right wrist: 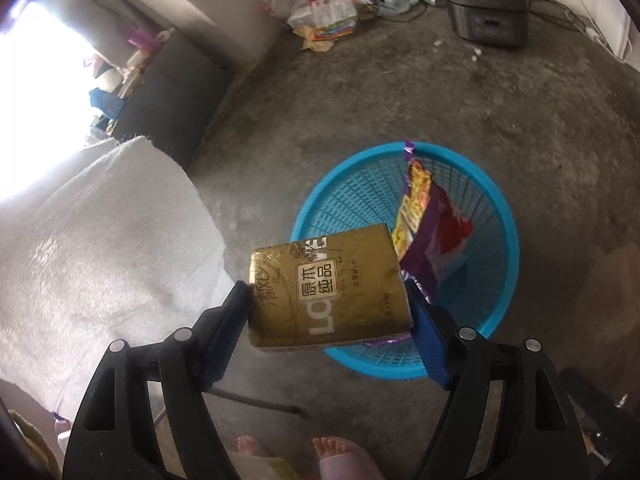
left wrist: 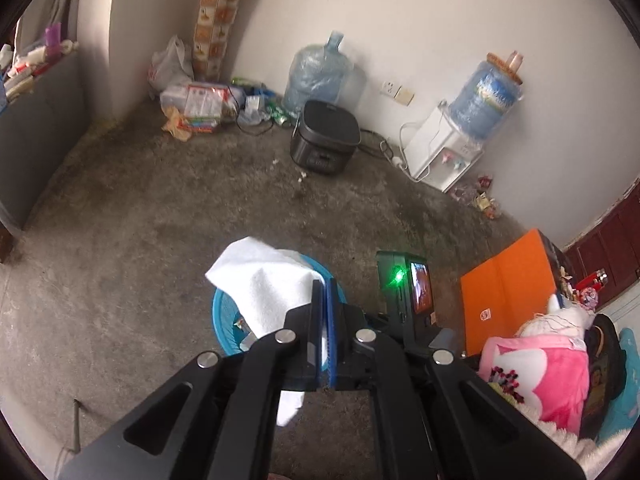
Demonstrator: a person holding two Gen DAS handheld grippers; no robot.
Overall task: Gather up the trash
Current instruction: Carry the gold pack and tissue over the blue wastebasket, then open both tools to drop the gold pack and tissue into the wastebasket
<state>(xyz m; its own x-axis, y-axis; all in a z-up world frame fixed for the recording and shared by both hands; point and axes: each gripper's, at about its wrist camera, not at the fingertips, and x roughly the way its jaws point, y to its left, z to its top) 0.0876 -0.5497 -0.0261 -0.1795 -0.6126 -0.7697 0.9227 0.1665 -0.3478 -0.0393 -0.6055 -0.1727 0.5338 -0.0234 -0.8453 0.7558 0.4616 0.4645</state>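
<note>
My left gripper [left wrist: 325,284] is shut on a white tissue [left wrist: 264,288], held above the blue mesh basket [left wrist: 219,320] on the concrete floor. The tissue hides most of the basket in the left wrist view. My right gripper [right wrist: 330,300] is shut on a gold tissue pack [right wrist: 328,288], held over the near left rim of the basket [right wrist: 496,200]. A purple and red snack wrapper [right wrist: 428,236] lies inside the basket. The white tissue fills the left of the right wrist view [right wrist: 100,248].
A pile of wrappers and bags [left wrist: 196,108] lies in the far corner. A dark rice cooker [left wrist: 326,138], water jugs and a white dispenser [left wrist: 444,148] stand along the wall. An orange box [left wrist: 508,292] and a pink plush [left wrist: 540,368] are at the right. Bare feet [right wrist: 332,448] show below.
</note>
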